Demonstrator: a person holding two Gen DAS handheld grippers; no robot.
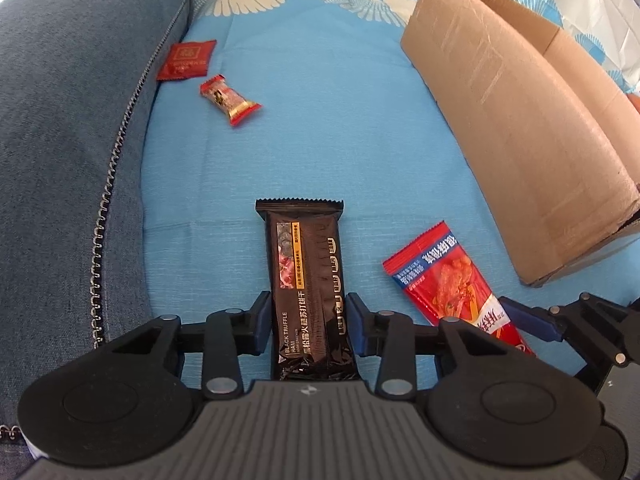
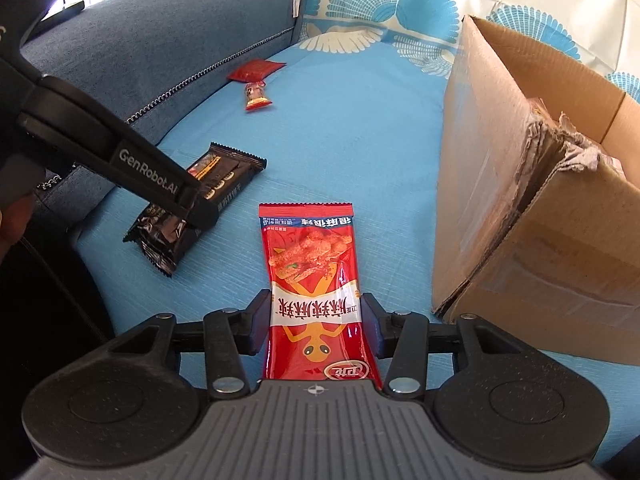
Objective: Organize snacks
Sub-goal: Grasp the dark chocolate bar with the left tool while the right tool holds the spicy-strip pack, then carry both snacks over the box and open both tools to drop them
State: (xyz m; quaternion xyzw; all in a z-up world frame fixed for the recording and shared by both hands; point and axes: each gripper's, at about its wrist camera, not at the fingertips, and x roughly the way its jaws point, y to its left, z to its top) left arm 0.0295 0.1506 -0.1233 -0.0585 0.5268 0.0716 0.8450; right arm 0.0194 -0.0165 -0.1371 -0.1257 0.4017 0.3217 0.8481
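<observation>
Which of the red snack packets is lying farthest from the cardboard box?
The flat red square packet, at the edge of the grey-blue cushion. The twisted candy lies closer to the cardboard box, and the long red packet lies next to it.

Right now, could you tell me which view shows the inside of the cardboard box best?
The right wrist view: the cardboard box shows its torn corner and open top. The left wrist view shows mostly its outer wall.

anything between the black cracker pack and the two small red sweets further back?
Nothing. In the left wrist view only bare blue sheet lies between the black cracker pack and the small red sweets.
</observation>
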